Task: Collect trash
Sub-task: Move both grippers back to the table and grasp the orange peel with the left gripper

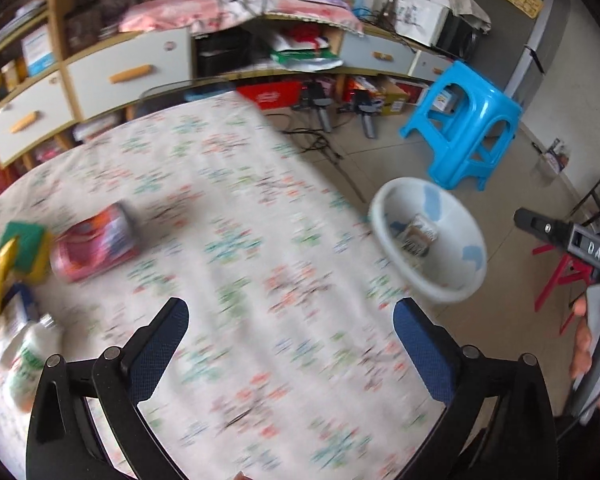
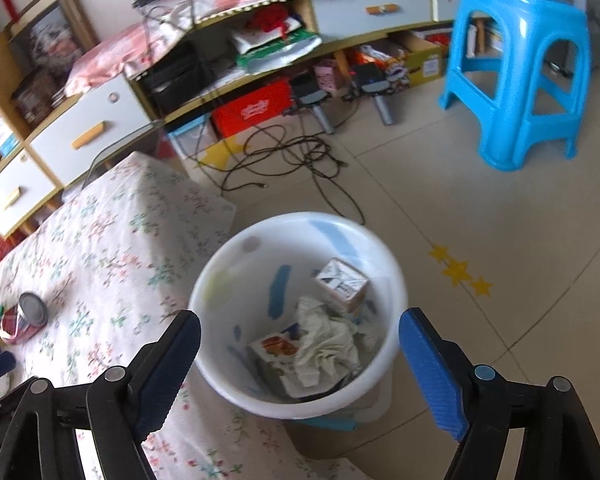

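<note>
A white trash bin (image 2: 236,276) stands on the floor at the table's right edge; it holds a small carton (image 2: 342,285), crumpled paper (image 2: 328,350) and a printed box (image 2: 276,348). My right gripper (image 2: 300,354) is open and empty directly above the bin. The bin also shows in the left wrist view (image 1: 456,280). My left gripper (image 1: 290,344) is open and empty above the floral tablecloth (image 1: 240,240). A crushed pink can (image 1: 96,246) lies on its side on the table, left of the left gripper; it also shows in the right wrist view (image 2: 24,320).
A green and yellow sponge (image 1: 24,248) and a white bottle (image 1: 30,364) sit at the table's left side. A blue plastic stool (image 2: 520,72) stands on the tiled floor beyond the bin. Cables (image 2: 292,160) lie on the floor before low shelves (image 2: 92,132).
</note>
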